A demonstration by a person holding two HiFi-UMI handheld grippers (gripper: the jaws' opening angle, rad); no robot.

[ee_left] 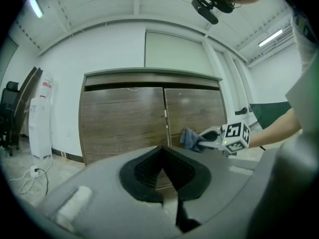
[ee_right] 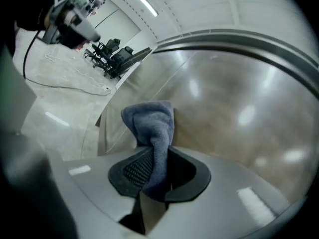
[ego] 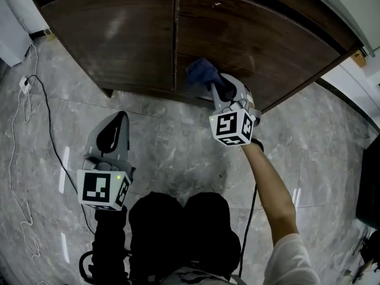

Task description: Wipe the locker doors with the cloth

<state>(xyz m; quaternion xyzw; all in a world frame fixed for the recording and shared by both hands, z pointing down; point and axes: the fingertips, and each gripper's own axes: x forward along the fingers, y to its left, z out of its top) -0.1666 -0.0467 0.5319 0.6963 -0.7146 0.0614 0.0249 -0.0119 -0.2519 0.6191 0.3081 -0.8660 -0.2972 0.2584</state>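
The locker has two dark wood doors, a left door and a right door. A blue cloth is pressed on the right door near its lower inner edge, and my right gripper is shut on it. In the right gripper view the cloth runs up from between the jaws and bunches against the door. My left gripper hangs low over the floor, apart from the locker, jaws together with nothing in them. The left gripper view looks at both doors and shows the cloth.
The floor is grey marble. Cables and a white power strip lie on it at the left. A white water dispenser and a chair stand left of the locker. A dark object is at the right edge.
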